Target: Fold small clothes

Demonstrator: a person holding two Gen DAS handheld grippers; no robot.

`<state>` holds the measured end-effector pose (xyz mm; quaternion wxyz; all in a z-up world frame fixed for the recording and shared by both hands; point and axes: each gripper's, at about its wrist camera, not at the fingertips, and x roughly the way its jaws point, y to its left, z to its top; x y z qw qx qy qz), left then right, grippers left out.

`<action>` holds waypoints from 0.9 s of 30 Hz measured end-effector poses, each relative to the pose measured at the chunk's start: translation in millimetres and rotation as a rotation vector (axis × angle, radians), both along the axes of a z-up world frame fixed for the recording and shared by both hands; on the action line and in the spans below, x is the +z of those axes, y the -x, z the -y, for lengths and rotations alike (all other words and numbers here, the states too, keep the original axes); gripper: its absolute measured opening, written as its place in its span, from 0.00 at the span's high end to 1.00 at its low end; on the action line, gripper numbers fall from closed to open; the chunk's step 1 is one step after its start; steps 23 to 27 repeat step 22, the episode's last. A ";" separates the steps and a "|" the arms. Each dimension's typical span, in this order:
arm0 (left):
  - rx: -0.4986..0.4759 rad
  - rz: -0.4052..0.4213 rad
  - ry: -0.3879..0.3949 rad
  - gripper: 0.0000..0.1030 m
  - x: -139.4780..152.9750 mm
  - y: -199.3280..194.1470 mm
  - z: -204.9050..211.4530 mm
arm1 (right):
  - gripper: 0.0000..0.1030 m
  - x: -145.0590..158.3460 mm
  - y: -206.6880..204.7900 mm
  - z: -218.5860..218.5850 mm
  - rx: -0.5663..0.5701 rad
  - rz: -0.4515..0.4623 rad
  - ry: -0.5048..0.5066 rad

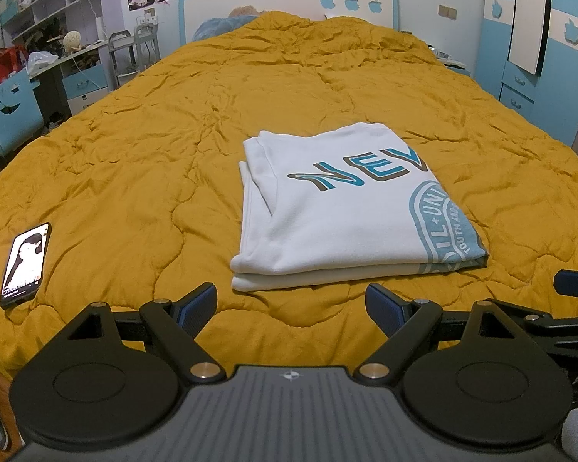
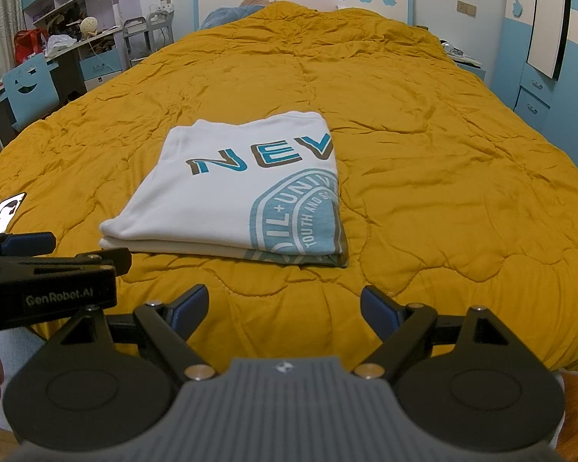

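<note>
A white T-shirt [image 1: 339, 208] with blue "NEV" lettering and a round blue badge lies folded into a flat rectangle on the mustard quilt [image 1: 154, 146]. It also shows in the right wrist view [image 2: 231, 196]. My left gripper [image 1: 291, 304] is open and empty, held just short of the shirt's near edge. My right gripper [image 2: 283, 306] is open and empty, a little back from the shirt's near right corner. The left gripper [image 2: 31, 246] shows at the left of the right wrist view. A right fingertip [image 1: 576, 285] shows at the right edge of the left wrist view.
A phone [image 1: 25, 265] with a lit screen lies on the quilt at the near left, also in the right wrist view [image 2: 5, 213]. A desk, blue chair [image 1: 13, 113] and shelves stand left of the bed. A blue wardrobe [image 1: 539, 57] stands to the right, the headboard [image 1: 289, 7] behind.
</note>
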<state>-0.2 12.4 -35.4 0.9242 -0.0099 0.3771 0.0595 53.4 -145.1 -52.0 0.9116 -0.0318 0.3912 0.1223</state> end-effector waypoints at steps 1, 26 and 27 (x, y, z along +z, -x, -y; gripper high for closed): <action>0.000 0.001 0.000 0.02 0.3 0.3 -0.6 | 0.21 0.0 0.0 -0.1 0.000 0.000 0.000; -0.009 0.028 -0.025 0.02 7.2 2.3 1.1 | 0.21 0.0 0.4 -1.0 -0.001 -0.001 0.000; -0.009 0.028 -0.025 0.02 7.2 2.3 1.1 | 0.21 0.0 0.4 -1.0 -0.001 -0.001 0.000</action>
